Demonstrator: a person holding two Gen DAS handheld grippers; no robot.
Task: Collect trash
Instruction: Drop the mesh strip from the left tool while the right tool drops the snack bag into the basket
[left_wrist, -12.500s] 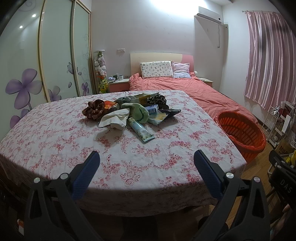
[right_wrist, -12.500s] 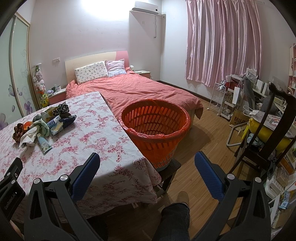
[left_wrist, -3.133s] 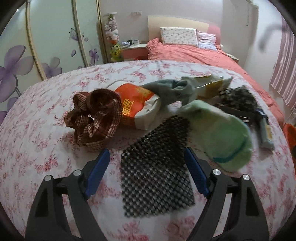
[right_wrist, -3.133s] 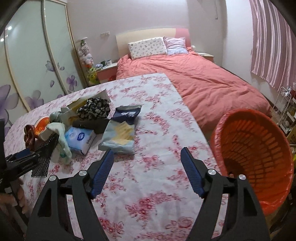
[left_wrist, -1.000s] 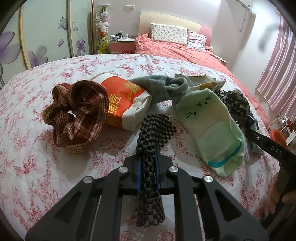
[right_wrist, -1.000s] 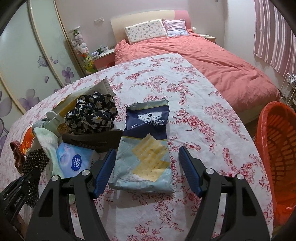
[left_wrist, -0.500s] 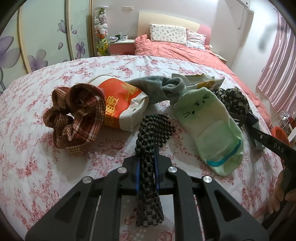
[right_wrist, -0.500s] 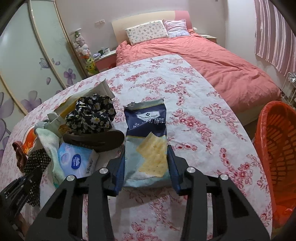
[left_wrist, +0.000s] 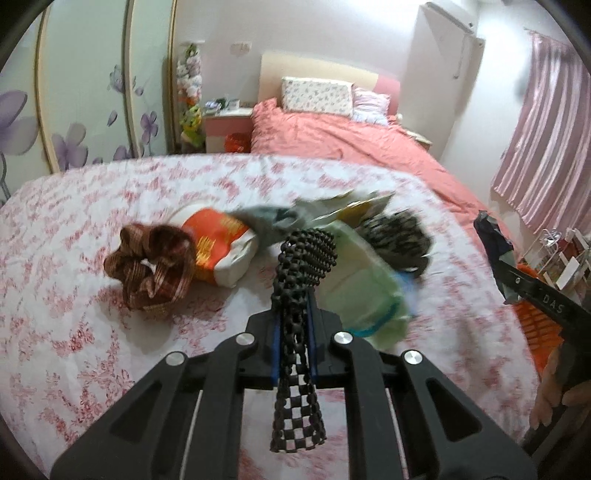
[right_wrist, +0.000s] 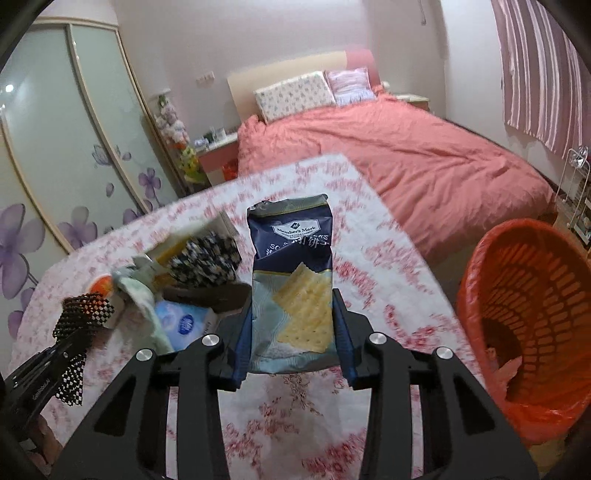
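My left gripper (left_wrist: 293, 328) is shut on a black foam net sleeve (left_wrist: 299, 280) and holds it above the floral table; the net also shows at the left of the right wrist view (right_wrist: 79, 314). My right gripper (right_wrist: 291, 325) is shut on a blue cracker packet (right_wrist: 293, 280), lifted off the table. The orange lined basket (right_wrist: 532, 314) stands by the table's right edge. On the table lie an orange-and-white snack bag (left_wrist: 218, 247), a green sock (left_wrist: 358, 284), a plaid scrunchie (left_wrist: 151, 266), a dark floral scrunchie (left_wrist: 399, 236) and a blue tissue pack (right_wrist: 184, 321).
The table with its floral cloth (left_wrist: 55, 295) fills the foreground. A pink bed (right_wrist: 424, 158) lies behind it, a nightstand (left_wrist: 225, 125) beside the headboard and sliding wardrobe doors (right_wrist: 74, 140) on the left. A wire rack (right_wrist: 576, 184) stands by the pink curtain.
My right gripper has closed on the cracker packet and lifted it off the table. My left gripper has risen with the black net; both views are blurred by motion.
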